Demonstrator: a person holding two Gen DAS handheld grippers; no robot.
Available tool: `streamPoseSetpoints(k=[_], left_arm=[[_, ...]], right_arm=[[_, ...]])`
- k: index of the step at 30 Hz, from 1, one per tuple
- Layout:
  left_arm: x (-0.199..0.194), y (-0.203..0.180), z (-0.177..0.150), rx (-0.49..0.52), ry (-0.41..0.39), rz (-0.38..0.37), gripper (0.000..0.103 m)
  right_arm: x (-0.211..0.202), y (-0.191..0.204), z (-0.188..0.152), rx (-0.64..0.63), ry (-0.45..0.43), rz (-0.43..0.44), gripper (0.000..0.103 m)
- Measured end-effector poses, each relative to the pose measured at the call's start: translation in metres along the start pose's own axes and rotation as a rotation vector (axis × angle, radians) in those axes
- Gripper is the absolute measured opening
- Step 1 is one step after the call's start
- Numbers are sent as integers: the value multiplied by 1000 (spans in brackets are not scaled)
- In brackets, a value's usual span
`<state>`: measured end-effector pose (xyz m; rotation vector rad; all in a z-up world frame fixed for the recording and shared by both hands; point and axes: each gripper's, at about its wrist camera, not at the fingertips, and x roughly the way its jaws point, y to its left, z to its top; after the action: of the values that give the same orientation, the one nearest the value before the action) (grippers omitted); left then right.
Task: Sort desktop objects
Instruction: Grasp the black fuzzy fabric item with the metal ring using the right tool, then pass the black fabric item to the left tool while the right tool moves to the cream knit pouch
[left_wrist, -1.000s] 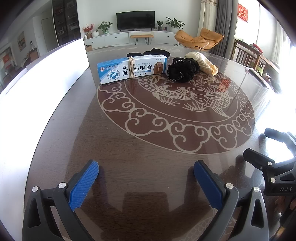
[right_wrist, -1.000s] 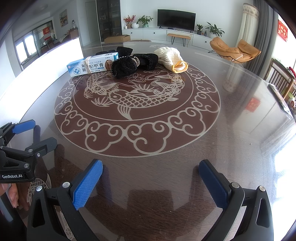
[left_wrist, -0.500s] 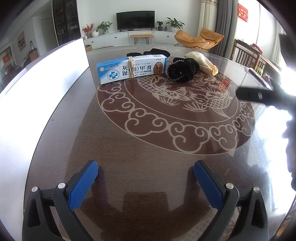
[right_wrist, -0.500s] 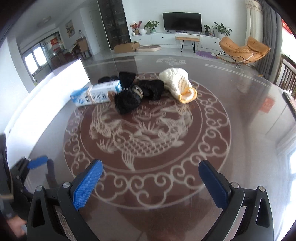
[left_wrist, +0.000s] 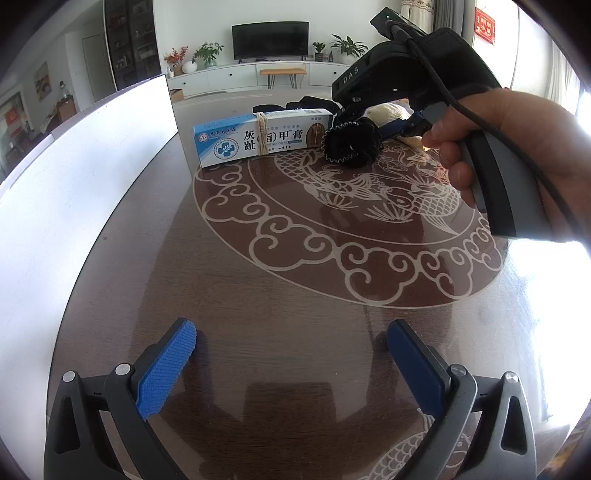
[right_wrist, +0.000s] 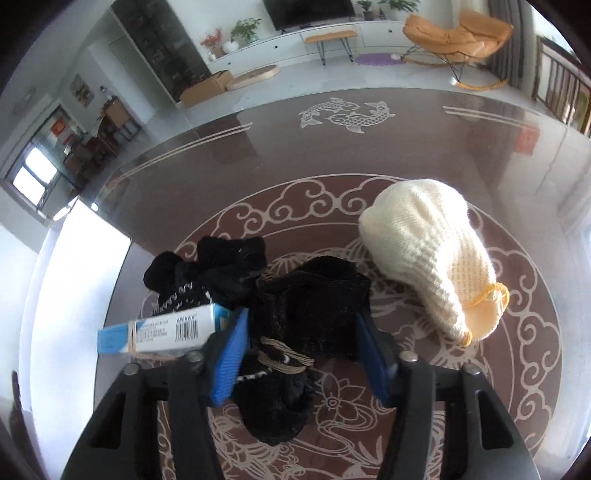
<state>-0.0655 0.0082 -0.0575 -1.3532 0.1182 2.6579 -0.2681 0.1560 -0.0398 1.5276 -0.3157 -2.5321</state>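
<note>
Item: black sock bundle (right_wrist: 310, 314), table (left_wrist: 295, 295) centre, between my right gripper (right_wrist: 301, 354) pads, jaws closing. Beside it: ointment box (right_wrist: 159, 330), cream knit hat (right_wrist: 424, 258). Nothing sorted yet. Left gripper (left_wrist: 291, 362) open, empty. Change: right gripper, previously at near edge, now over the pile

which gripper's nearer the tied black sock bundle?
Right. The right gripper straddles the black sock bundle, jaws closing on it; the left gripper hangs open far back over bare table.
</note>
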Motion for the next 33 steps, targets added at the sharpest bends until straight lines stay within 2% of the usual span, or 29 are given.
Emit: streamPoseSetpoints(k=[4, 8, 9, 11, 12, 13, 14, 16, 17, 18, 21, 23, 25, 29, 31, 33], left_arm=[[0, 0, 0, 0, 0, -1, 103], [0, 0, 0, 1, 0, 0, 103], [0, 0, 0, 1, 0, 1, 103], [0, 0, 0, 0, -1, 2, 103], [0, 1, 0, 0, 0, 2, 103], [0, 1, 0, 0, 0, 2, 103], [0, 1, 0, 0, 0, 2, 103], [0, 1, 0, -1, -1, -1, 103], [0, 1, 0, 0, -1, -1, 103], [0, 1, 0, 0, -1, -2, 103], [0, 1, -1, 0, -2, -2, 103], [0, 2, -1, -3, -3, -6, 103], [-4, 11, -1, -43, -27, -59, 103], [-14, 46, -7, -214, -112, -263, 103], [-15, 56, -9, -267, -130, -301, 103], [-15, 55, -9, -267, -131, -301, 103]], right_arm=[[-22, 8, -41, -187, -17, 2, 45], [-55, 4, -102, -375, 38, 53, 46], [-63, 5, -115, -434, 55, 68, 49], [-77, 7, -133, -505, 68, 142, 62], [-84, 5, -137, -510, 51, 196, 67], [-89, 3, -139, -498, 38, 246, 67], [-91, 1, -138, -471, 43, 260, 67], [-92, -4, -139, -411, 75, 190, 67], [-91, -6, -137, -388, 79, 191, 67], [-94, -7, -139, -378, 72, 200, 67], [-106, -5, -148, -402, 23, 136, 67], [-112, -13, -148, -395, -7, 155, 68], [-107, -16, -148, -368, 23, 214, 71], [-94, -6, -160, -342, 65, 278, 71], [-88, 7, -164, -330, 68, 329, 71], [-82, 15, -165, -277, 83, 466, 70]])
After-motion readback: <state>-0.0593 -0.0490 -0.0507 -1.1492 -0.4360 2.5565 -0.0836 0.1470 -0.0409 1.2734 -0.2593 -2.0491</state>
